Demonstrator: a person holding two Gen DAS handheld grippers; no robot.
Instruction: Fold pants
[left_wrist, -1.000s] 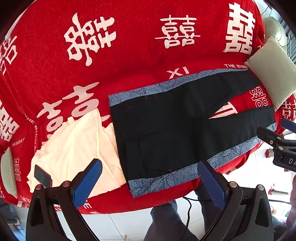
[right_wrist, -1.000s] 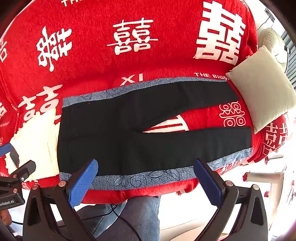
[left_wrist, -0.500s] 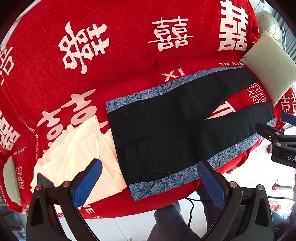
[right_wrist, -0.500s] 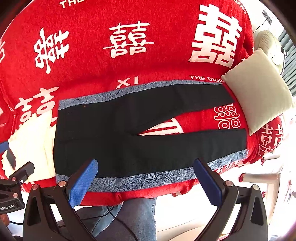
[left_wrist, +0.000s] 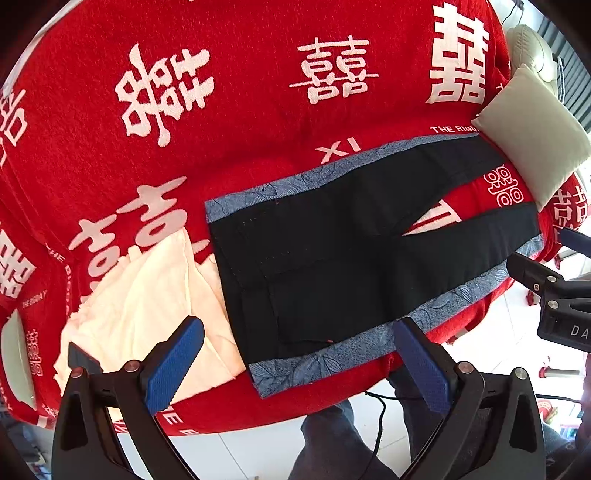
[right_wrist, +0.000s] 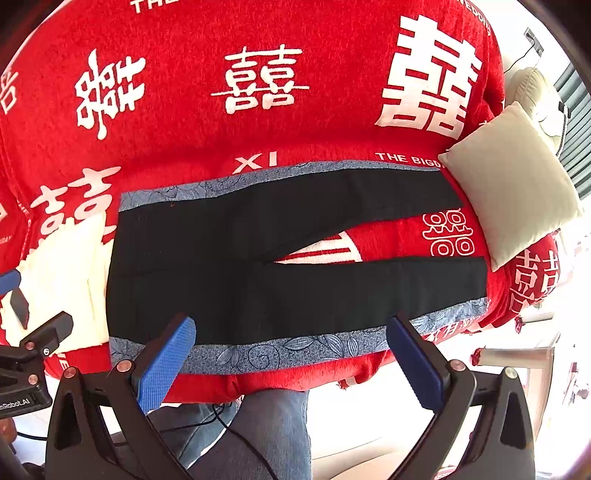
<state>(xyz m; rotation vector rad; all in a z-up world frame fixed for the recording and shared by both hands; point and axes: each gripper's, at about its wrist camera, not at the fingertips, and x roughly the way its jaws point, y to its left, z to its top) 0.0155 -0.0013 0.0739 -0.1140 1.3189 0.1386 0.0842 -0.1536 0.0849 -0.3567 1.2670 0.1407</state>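
Observation:
Black pants (left_wrist: 332, 258) (right_wrist: 229, 266) with blue-grey patterned side bands lie flat on the red blanket, waist to the left, both legs spread apart to the right. My left gripper (left_wrist: 299, 354) hovers open over the near waist corner, nothing between its blue pads. My right gripper (right_wrist: 291, 350) is open too, above the near band of the closer leg. Each gripper shows at the edge of the other's view: the right gripper's body (left_wrist: 554, 295) and the left gripper's body (right_wrist: 33, 354).
A cream cloth (left_wrist: 147, 306) (right_wrist: 62, 288) lies left of the waist. A pale cushion (left_wrist: 535, 140) (right_wrist: 513, 177) sits by the leg ends at right. The red blanket (left_wrist: 258, 129) with white characters covers the surface; its near edge drops to white floor and a person's jeans (right_wrist: 266, 435).
Both views have drifted slightly, with the pants sitting a little higher and further left in frame. The pants and both open grippers are otherwise unchanged.

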